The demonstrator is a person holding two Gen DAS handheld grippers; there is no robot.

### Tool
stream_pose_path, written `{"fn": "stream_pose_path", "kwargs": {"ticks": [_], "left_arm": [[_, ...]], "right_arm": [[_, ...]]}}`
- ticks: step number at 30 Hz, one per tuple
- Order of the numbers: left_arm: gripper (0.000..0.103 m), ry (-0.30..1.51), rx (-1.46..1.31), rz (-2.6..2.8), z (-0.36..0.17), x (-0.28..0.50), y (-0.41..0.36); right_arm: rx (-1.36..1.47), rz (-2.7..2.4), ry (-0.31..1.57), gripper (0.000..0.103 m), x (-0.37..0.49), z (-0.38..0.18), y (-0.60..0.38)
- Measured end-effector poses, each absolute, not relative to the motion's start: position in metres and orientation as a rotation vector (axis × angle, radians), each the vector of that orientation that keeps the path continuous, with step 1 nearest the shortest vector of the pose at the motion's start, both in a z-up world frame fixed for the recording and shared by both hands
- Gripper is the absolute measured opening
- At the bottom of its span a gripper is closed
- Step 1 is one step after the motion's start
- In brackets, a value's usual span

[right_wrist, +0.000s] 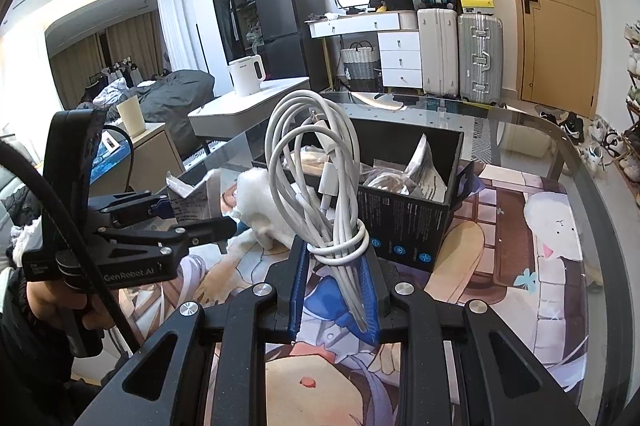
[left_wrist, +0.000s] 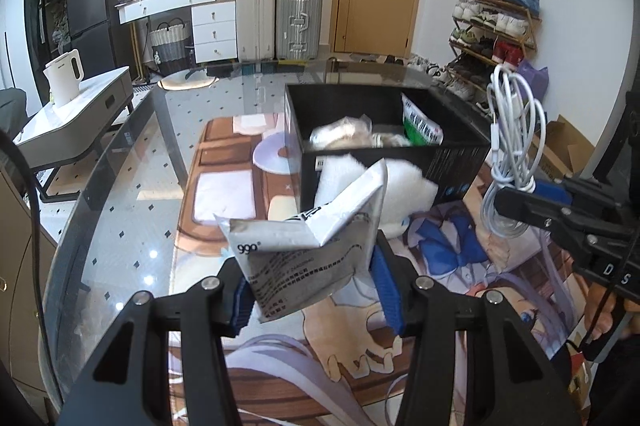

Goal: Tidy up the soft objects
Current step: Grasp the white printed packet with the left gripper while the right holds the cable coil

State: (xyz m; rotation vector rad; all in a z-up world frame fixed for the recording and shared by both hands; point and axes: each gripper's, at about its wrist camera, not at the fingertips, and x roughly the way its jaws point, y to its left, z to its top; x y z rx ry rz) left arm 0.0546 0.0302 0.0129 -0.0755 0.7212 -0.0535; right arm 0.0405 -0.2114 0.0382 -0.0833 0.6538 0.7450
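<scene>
A: Step in hand?

B: Both loads are up, carry-to-box phase I'd say. Left gripper [left_wrist: 316, 286] is closed on a grey foil sachet [left_wrist: 308, 254], pinched by its lower part between the blue pads [left_wrist: 386, 290]. The sachet is clear of the surface [left_wrist: 120, 210], just short of the black box [left_wrist: 384, 146].

A: Which way does the sachet point?

B: Folded. One flap runs out to the left, the other sticks up and right toward the box. Long axis roughly crosswise to the fingers, tilted.

A: Between gripper and box?

B: A white plush toy [left_wrist: 376, 186] lies on the printed mat [left_wrist: 452, 250] touching the box's near wall. It's not picked yet.

A: Right side?

B: Right gripper [right_wrist: 334, 290] is clamped on a coiled white cable [right_wrist: 320, 162]. It holds the wrapped waist low and the loops stand up. Long axis is near vertical, along the fingers, connector ends hanging inside the loops. The bundle is in the air, near the box's front corner.

A: Next move?

B: Probably lift each load over the rim and let go inside. The box already holds packets, so aim for a free spot. The tall cable loops need to clear the wall, and the sachet has to go over the plush.
</scene>
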Motion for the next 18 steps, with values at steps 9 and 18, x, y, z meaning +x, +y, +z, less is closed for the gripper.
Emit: {"fn": "stream_pose_path", "kwargs": {"ticks": [9,18], "left_arm": [[0.05,0.672,-0.082,-0.09,0.036,0.06,0.034],[0.05,0.64,-0.071,-0.13,0.055,0.072,0.032]], "right_arm": [[-0.039,0.739,0.653,0.024,0.045,0.049,-0.214],[-0.015,0.727,0.641,0.024,0.057,0.066,-0.214]]}}
